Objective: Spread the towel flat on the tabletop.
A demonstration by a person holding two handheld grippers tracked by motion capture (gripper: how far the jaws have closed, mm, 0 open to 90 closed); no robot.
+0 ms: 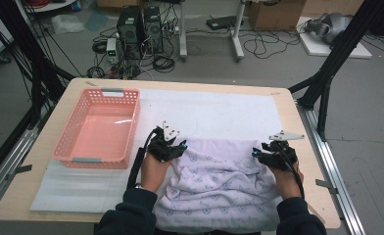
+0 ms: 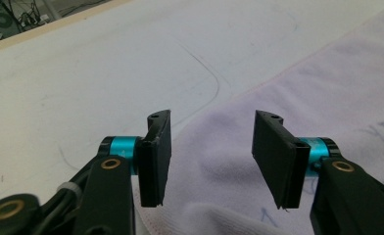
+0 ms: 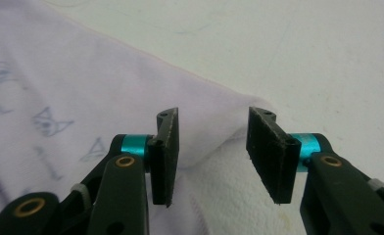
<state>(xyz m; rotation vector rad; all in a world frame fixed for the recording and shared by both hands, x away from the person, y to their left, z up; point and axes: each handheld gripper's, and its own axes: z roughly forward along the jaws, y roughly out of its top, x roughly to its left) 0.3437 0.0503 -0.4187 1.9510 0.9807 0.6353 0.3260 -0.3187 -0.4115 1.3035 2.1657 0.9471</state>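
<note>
Pale lilac towel (image 1: 219, 183) with a faint printed pattern lies rumpled on the near middle of the surface, over a white mat (image 1: 214, 110) that covers most of the light wooden surface (image 1: 298, 127). Its far edge runs left to right, roughly level with the two tools, and the cloth spreads from there toward the near edge, where it hangs close to the person's sleeves. The cloth looks about as wide as it is deep, so its long axis cannot be told; the folds bunch up in the middle and near part.

At the far left corner of the towel sits the left tool (image 1: 179, 145), held in the left hand (image 1: 153, 171). In the left gripper view the left tool (image 2: 212, 156) stands released, its jaws apart, with the towel's hemmed corner (image 2: 219, 215) lying below and between them, unpinched.

At the far right corner sits the right tool (image 1: 256, 152), held in the right hand (image 1: 285, 178). In the right gripper view the right tool (image 3: 213, 154) is likewise released, jaws parted above the towel's corner (image 3: 219, 191).

A pink plastic basket (image 1: 131, 127) stands on the left part of the surface, apart from the towel.
</note>
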